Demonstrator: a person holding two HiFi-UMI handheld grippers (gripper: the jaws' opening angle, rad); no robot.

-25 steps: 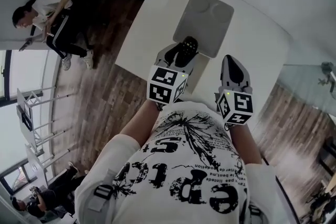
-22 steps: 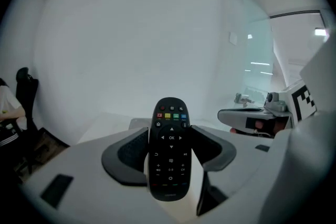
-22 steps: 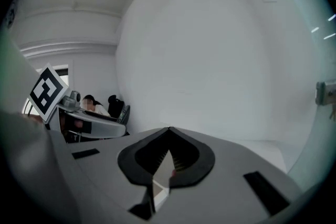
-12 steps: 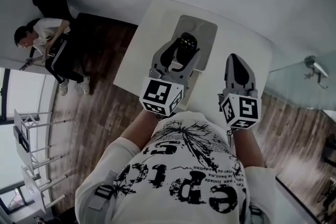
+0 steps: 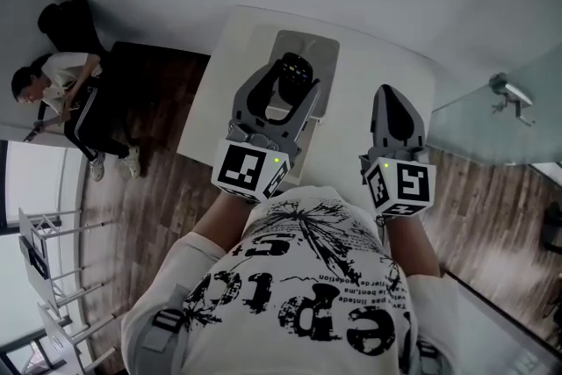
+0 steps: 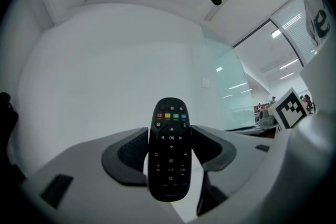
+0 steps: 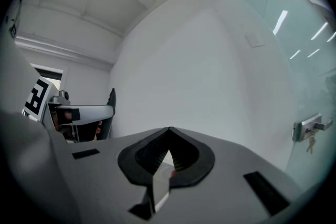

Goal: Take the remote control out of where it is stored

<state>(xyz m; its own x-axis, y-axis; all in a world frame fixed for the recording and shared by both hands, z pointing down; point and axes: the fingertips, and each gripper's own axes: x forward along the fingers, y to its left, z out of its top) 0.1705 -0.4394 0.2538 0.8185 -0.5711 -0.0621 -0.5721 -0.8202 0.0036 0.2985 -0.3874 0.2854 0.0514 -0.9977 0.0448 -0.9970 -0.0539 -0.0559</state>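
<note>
White table [image 5: 364, 79] fills the upper centre of the head view, wood floor [image 5: 154, 180] to its left and lower right; a seated person [image 5: 61, 97] at the far left edge, well apart from the table; grey tray [image 5: 323, 50] lies on the table near its far edge, at the top centre of the frame; left gripper [image 5: 290, 83] reaches up the middle of the frame across the tray's near part, jaws part-way apart and clamped on the remote [image 5: 291, 69]; in the left gripper view this gripper [image 6: 169, 149] holds the remote [image 6: 169, 148] upright by its lower half, buttons toward the camera, white wall behind; right gripper [image 5: 392, 105] sits right of centre over bare table, apart from the tray; its own view shows the right gripper [image 7: 168, 134] pinched together at the tips with nothing between
</note>
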